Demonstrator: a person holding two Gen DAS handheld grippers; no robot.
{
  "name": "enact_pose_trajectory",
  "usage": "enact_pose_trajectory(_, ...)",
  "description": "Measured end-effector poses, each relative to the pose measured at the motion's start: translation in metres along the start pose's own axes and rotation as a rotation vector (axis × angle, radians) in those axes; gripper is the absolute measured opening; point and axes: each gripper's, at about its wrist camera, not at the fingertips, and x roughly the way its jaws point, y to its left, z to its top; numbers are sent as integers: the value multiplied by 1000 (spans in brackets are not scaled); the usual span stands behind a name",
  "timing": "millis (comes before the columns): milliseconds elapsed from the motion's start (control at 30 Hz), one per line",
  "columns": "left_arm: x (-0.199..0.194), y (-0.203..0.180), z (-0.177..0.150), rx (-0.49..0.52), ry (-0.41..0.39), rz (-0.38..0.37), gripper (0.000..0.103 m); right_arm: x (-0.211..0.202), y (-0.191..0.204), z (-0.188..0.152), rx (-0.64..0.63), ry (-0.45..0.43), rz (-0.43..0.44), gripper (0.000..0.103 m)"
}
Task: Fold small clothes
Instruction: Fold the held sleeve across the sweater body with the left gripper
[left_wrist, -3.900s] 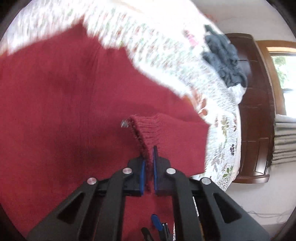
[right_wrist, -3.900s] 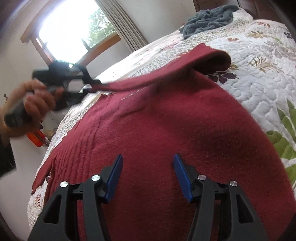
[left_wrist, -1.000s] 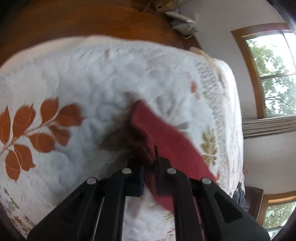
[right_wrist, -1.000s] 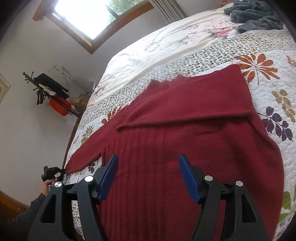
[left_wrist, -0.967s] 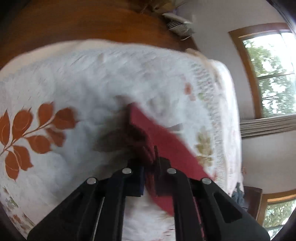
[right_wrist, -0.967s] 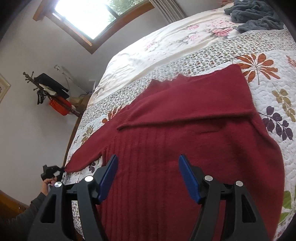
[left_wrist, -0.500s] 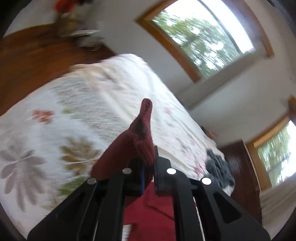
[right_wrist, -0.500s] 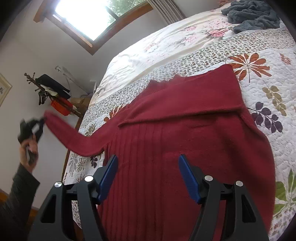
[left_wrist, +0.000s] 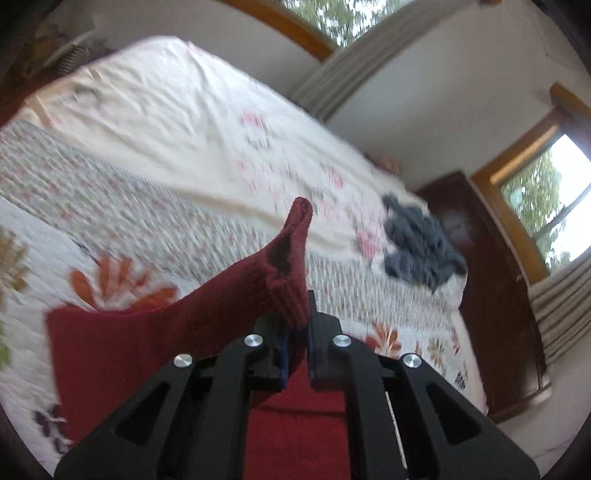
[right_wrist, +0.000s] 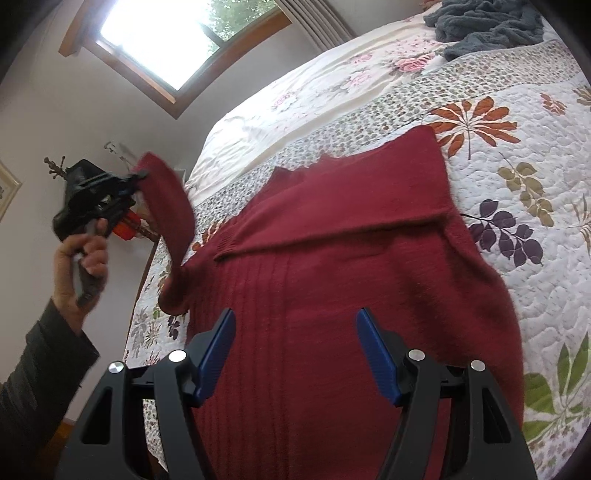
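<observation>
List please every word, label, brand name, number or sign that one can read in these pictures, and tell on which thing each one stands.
There is none to read. The red sweater shows no tag or print, the quilt bears only leaf and flower patterns, and the left gripper and right gripper carry no visible marking. The picture frame at the edge of the right wrist view is cut off, too little to tell.
</observation>
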Motion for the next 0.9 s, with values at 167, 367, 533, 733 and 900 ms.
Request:
enact_pose_trajectory(167, 86, 2, -41, 19, 131, 22, 5, 6, -17, 5, 38, 0, 6, 69)
enact_pose_trajectory(367, 151, 5, -82, 54, 253, 40, 6, 14, -31, 16, 57, 8, 18, 69)
enact_pose_trajectory(533, 165, 10, -99, 88, 296, 44, 54, 27, -41, 50, 135, 20, 115, 84)
enact_pose_trajectory(733, 103, 39, -100, -14, 221, -35, 84, 90, -52, 115, 307, 115, 311, 81)
enact_pose_trajectory(900, 38, 83, -119, -92, 185, -62, 85, 186, -44, 141, 374, 289, 313, 59)
